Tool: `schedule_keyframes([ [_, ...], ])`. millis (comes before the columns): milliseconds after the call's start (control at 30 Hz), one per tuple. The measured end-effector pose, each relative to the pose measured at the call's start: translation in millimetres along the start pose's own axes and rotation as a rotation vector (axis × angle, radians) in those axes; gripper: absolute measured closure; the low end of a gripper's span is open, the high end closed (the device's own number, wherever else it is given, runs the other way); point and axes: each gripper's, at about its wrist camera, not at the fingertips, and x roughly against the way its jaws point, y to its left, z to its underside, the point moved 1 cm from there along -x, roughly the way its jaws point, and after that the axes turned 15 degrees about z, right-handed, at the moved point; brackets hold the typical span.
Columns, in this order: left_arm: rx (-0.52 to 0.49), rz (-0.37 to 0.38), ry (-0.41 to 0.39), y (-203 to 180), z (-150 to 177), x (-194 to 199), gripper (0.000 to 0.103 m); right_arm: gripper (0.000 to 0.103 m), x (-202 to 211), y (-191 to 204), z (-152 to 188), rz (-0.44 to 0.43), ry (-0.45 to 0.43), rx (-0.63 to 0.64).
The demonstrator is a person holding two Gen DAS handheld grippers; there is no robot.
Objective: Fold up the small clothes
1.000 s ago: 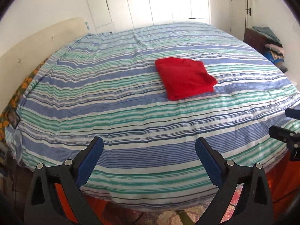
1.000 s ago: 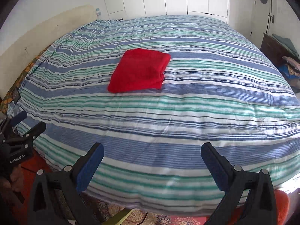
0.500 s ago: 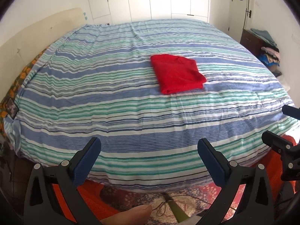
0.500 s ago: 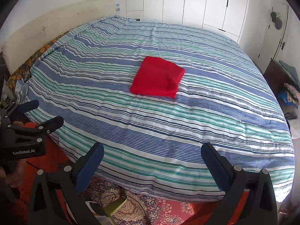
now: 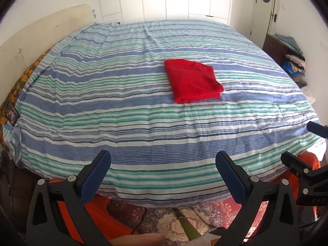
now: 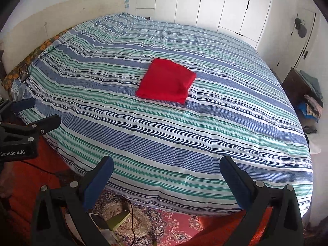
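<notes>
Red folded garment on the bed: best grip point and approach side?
Judging by its pose, take the red garment at its near edge, coming in low from the foot of the striped bed. It lies flat as a folded square, and that edge looks like a thick rounded fold, so one pinch should catch all the layers. Both the left gripper and right gripper are open and empty.

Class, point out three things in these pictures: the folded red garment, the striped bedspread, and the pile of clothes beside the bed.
folded red garment (image 6: 167,81): right wrist view, middle of its top layer.
striped bedspread (image 5: 98,94): left wrist view, bare stretch left of the garment.
pile of clothes (image 5: 295,64): left wrist view, middle of the stack at right.
</notes>
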Motion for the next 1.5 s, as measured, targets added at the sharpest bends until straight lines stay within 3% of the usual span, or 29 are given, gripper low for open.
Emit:
schedule_keyframes([
  [633,0.003,-0.07,0.017,2.0,-3.7,-5.4,0.001,0.001,3.6,-8.8,-11.8,0.024,-0.026,-0.034],
  [1500,-0.007,-0.045,0.04,2.8,-4.7,-10.1,0.001,0.001,-0.8,-5.2,-12.8,0.022,-0.016,-0.029],
])
